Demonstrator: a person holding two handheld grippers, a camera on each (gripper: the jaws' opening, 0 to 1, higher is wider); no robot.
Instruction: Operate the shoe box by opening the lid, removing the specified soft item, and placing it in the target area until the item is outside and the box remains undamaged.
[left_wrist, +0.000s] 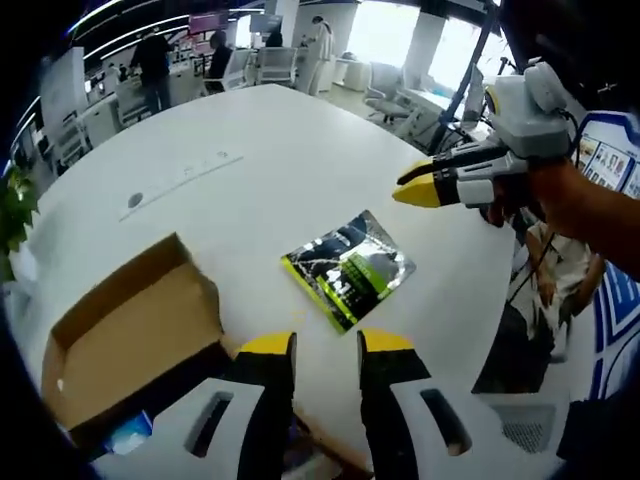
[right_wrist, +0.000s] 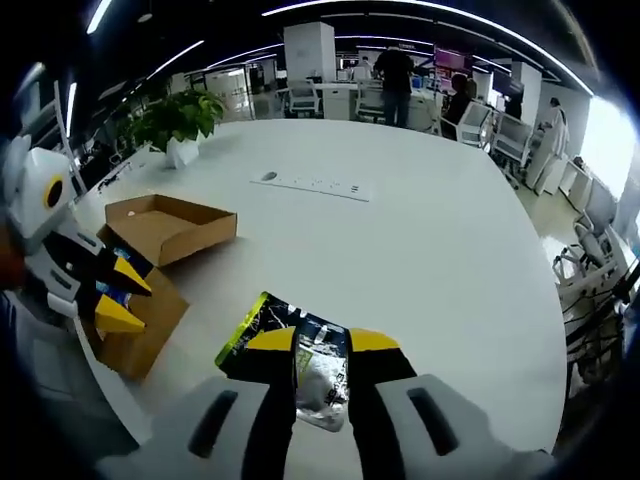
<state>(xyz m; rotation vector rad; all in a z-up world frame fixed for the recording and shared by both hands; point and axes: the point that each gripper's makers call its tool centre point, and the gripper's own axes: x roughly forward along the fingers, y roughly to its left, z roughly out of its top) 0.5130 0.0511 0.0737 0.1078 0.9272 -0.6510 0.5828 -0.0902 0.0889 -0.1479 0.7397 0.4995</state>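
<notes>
A shiny silver, black and green soft packet (left_wrist: 348, 270) lies flat on the white table (left_wrist: 250, 140), outside the box. The brown cardboard shoe box (left_wrist: 130, 330) stands open at the left, with something blue (left_wrist: 130, 432) inside it. My left gripper (left_wrist: 327, 345) is open and empty, hanging over the box's near edge. My right gripper (left_wrist: 415, 185) hovers right of the packet, apart from it. In the right gripper view the right gripper (right_wrist: 322, 342) is open, and the packet (right_wrist: 318, 372) shows through the gap below it. The left gripper (right_wrist: 122, 294) hangs over the open box (right_wrist: 140, 330).
The box's lid (right_wrist: 170, 225) lies beside the box. A flat power strip (right_wrist: 310, 183) is set in the table's middle, and a potted plant (right_wrist: 175, 115) stands at its far edge. Office chairs (left_wrist: 390, 95) and several people stand beyond. A person's forearm (left_wrist: 590, 215) holds the right gripper.
</notes>
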